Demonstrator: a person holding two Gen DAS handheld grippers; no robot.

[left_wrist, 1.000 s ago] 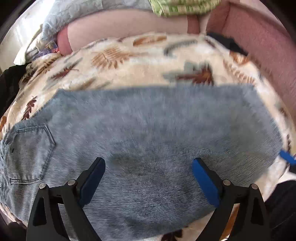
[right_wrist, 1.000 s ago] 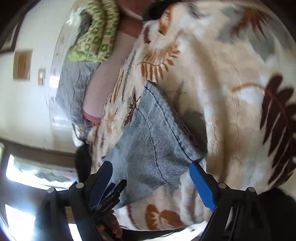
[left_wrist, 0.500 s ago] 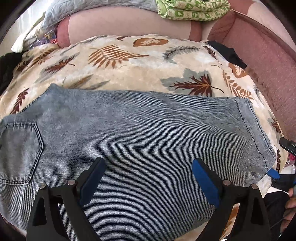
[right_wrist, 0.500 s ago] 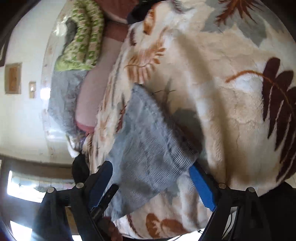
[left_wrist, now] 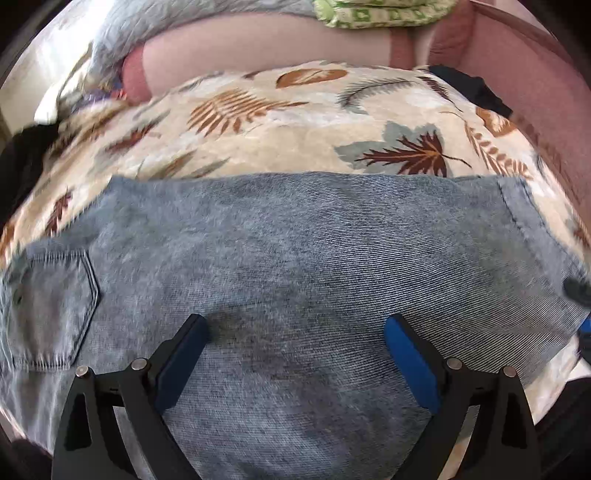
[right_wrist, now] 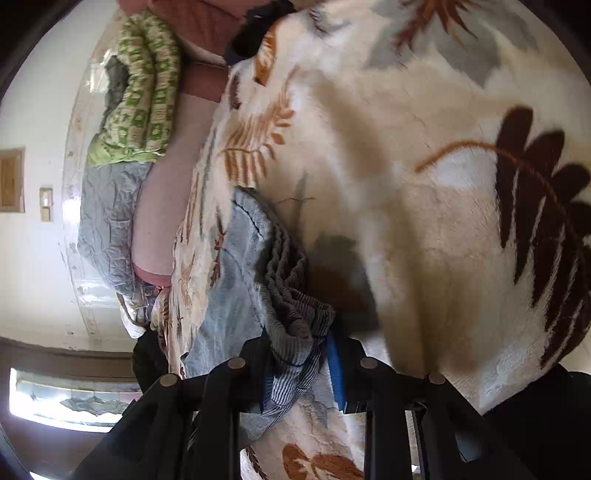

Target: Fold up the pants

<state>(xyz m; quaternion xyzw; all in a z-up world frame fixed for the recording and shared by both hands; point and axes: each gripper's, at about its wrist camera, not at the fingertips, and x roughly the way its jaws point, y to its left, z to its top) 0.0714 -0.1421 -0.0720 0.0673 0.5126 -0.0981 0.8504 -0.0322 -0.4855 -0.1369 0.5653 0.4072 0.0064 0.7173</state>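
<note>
Light blue denim pants (left_wrist: 295,273) lie flat across a leaf-print blanket, with a back pocket (left_wrist: 48,310) at the left and the leg hem (left_wrist: 524,218) at the right. My left gripper (left_wrist: 295,347) is open and hovers over the middle of the pants. In the right wrist view my right gripper (right_wrist: 299,350) is shut on the bunched hem end of the pants (right_wrist: 291,295). A dark part of the right gripper shows at the right edge of the left wrist view (left_wrist: 576,291).
The leaf-print blanket (left_wrist: 332,122) covers a pink sofa with a raised arm (left_wrist: 535,74) at the right. A green patterned cloth (left_wrist: 380,14) and a grey quilt (left_wrist: 177,18) lie on the sofa back. A dark garment (left_wrist: 476,88) sits at the far right corner.
My right gripper has closed on the hem end of the pants, which is now bunched between its fingers. My left gripper stays open over the pants.
</note>
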